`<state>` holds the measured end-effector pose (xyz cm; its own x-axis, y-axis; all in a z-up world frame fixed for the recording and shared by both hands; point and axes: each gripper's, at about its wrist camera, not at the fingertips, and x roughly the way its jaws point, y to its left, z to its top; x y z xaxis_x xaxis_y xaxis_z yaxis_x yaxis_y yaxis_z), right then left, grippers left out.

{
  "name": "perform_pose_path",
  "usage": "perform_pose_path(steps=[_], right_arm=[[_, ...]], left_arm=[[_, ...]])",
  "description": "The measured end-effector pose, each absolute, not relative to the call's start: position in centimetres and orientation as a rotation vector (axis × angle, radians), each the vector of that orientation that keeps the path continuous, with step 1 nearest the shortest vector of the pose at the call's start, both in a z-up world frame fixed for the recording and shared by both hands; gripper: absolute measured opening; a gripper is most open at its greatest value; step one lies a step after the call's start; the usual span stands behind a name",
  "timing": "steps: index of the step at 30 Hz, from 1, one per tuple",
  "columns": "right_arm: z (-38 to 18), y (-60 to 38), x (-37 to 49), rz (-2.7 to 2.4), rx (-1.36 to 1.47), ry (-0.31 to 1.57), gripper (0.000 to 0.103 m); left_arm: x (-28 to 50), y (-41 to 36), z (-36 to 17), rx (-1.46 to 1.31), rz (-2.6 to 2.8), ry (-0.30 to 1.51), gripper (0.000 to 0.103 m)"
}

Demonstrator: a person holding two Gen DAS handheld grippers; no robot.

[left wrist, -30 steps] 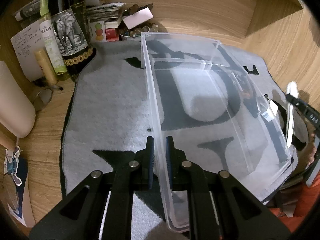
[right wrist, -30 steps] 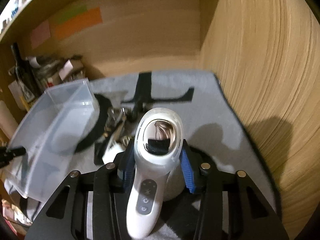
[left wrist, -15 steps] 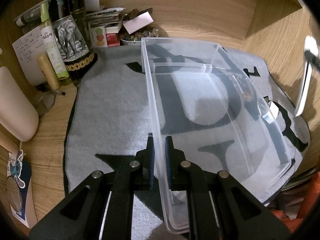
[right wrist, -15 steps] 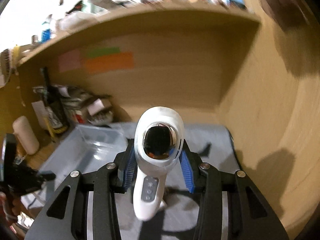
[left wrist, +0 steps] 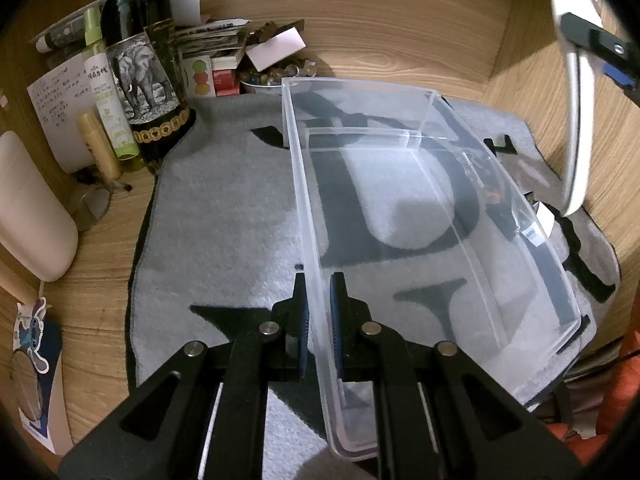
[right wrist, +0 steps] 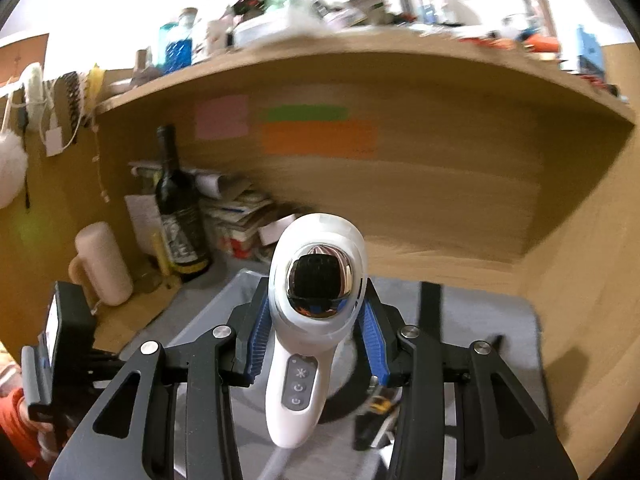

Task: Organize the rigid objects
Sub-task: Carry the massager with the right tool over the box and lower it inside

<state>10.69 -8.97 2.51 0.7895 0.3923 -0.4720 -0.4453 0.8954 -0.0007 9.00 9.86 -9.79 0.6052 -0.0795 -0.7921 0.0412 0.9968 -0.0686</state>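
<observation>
Wood-grain desk (left wrist: 100, 312) runs under everything, with one grey mat (left wrist: 224, 216) bearing black letters spread across it. Nearest me, my left gripper (left wrist: 318, 312) is clenched on the near long wall of one clear plastic bin (left wrist: 420, 216), one finger outside the wall and one inside; the bin sits on the mat's right half and nothing lies in it. My right gripper (right wrist: 316, 336) grasps one white handheld device (right wrist: 308, 344) by its rounded head, its two blue pads pressed to either side, and carries it in the air above the mat and the bin; I count three buttons on its grey strip, and its handle points back toward me. From the left wrist the same device shows at the upper right, over the mat's right edge. One cream cylinder (left wrist: 28, 208) stands on the desk's left edge. Farther on, at the desk's far left corner, stand one dark wine bottle (left wrist: 144, 76) with an elephant label, one pale green tube (left wrist: 108, 96), and a pile of papers and cards (left wrist: 224, 44). Beyond that, three coloured notes (right wrist: 316, 128) are stuck on the wooden back panel, under one cluttered shelf (right wrist: 360, 64).
</observation>
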Motion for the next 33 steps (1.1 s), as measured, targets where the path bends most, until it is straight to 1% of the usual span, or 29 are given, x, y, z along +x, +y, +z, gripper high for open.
perform_pose_path(steps=[4, 16, 33], right_arm=[[1.5, -7.3, 11.0, 0.492, -0.138, 0.521, 0.038], [-3.8, -4.2, 13.8, 0.538, -0.27, 0.708, 0.038], [-7.0, -2.1, 16.2, 0.574, -0.386, 0.902, 0.038]], left_arm=[[9.0, 9.8, -9.9, -0.045, -0.072, 0.916, 0.01], [9.1, 10.1, -10.0, -0.053, -0.084, 0.911, 0.01], [9.0, 10.0, -10.0, -0.05, -0.093, 0.904, 0.01]])
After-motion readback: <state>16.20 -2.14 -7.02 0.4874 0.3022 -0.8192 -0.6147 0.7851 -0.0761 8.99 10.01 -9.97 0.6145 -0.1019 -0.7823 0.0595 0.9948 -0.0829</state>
